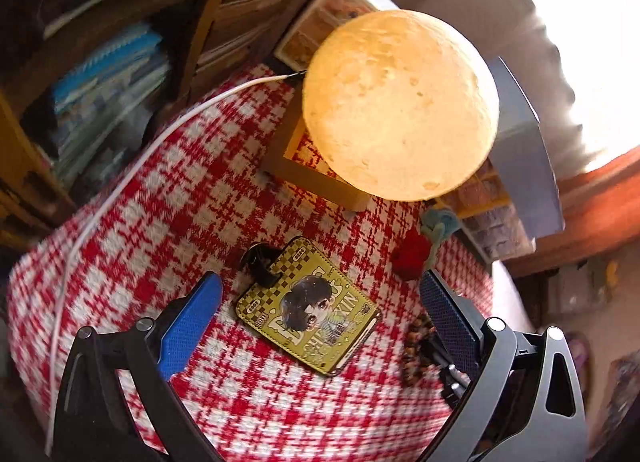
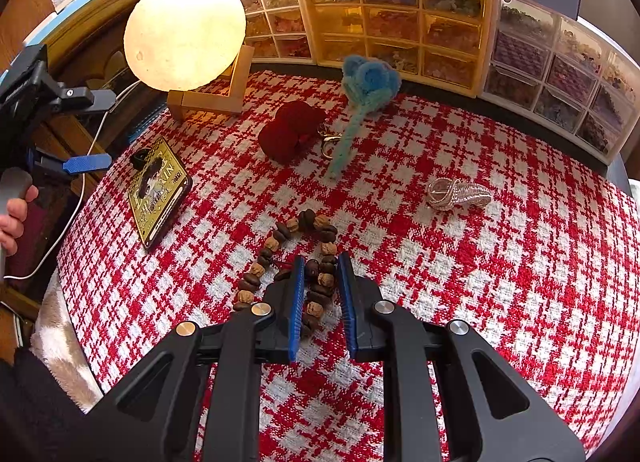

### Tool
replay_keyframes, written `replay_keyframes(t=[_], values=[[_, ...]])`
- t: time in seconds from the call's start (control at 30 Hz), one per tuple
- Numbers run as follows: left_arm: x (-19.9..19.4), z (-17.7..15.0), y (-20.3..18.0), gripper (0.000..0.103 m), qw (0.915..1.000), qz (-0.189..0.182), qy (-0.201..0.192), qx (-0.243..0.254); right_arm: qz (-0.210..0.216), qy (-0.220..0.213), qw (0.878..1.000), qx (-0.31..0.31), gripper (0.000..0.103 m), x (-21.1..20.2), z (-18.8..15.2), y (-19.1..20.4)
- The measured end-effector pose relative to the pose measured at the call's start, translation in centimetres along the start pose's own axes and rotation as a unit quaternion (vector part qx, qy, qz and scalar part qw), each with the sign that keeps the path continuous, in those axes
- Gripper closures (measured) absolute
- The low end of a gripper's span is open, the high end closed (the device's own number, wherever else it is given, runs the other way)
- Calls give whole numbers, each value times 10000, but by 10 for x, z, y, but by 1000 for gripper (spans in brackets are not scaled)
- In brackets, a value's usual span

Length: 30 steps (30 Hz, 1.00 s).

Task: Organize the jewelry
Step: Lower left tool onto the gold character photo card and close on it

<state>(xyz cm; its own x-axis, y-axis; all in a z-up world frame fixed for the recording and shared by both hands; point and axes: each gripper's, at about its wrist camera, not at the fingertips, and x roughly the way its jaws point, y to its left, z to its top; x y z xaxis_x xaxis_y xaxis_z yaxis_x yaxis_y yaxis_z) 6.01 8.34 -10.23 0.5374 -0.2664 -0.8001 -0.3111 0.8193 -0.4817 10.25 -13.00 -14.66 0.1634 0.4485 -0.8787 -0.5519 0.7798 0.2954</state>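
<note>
Brown beaded bracelet point(image 2: 298, 262) lay on red-and-white checked cloth point(image 2: 460, 262), near strand pinched between closed blue pads point(image 2: 297, 302) of right gripper point(image 2: 322, 268); rest looped ahead and leftward. Left gripper point(image 1: 320, 302) stood wide open, empty, over yellow phone case point(image 1: 308, 308). Bracelet mostly hidden behind dark right pad point(image 1: 450, 314) there, blurred. Drawer contents beyond, indistinct.
</note>
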Motion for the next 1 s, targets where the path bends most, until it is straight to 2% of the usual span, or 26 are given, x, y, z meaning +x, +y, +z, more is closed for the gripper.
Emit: replay_keyframes(t=[0.03,0.1,0.13,0.17,0.27,0.33,0.4,0.53,0.67,0.73,0.77,0.9,1.0], values=[[-2,-5,-11,5,9977,360,-142,551,4,1,10000,-5,85,0,0,0],[-2,-16,-30,5,9826,985,-370,1528,8,0,10000,3,85,0,1,0],[-1,-20,-33,5,9785,1037,-362,1747,16,-2,10000,15,85,0,0,0],[2,-21,-31,5,9804,931,-263,1717,18,-5,10000,24,85,0,1,0],[10,-12,-11,5,9956,437,49,831,10,-2,10000,26,85,0,0,0],[12,-4,4,5,9994,236,115,226,5,-4,10000,27,85,0,0,0],[12,3,14,6,9993,107,130,-330,-12,-11,10000,22,85,0,0,0],[22,9,28,17,9888,-193,443,-1413,4,-9,10000,31,85,0,0,0],[33,6,32,18,9771,-135,671,-2015,-6,-5,10000,28,85,1,0,0],[34,5,33,20,9750,-10,625,-2131,-4,-7,10000,24,85,0,0,0],[34,5,33,26,9746,74,581,-2160,0,-5,10000,30,85,1,0,0],[34,8,36,35,9704,255,509,-2346,-2,-3,10000,30,85,1,0,-1],[33,10,40,36,9654,274,501,-2545,0,0,10000,33,85,1,0,-1]])
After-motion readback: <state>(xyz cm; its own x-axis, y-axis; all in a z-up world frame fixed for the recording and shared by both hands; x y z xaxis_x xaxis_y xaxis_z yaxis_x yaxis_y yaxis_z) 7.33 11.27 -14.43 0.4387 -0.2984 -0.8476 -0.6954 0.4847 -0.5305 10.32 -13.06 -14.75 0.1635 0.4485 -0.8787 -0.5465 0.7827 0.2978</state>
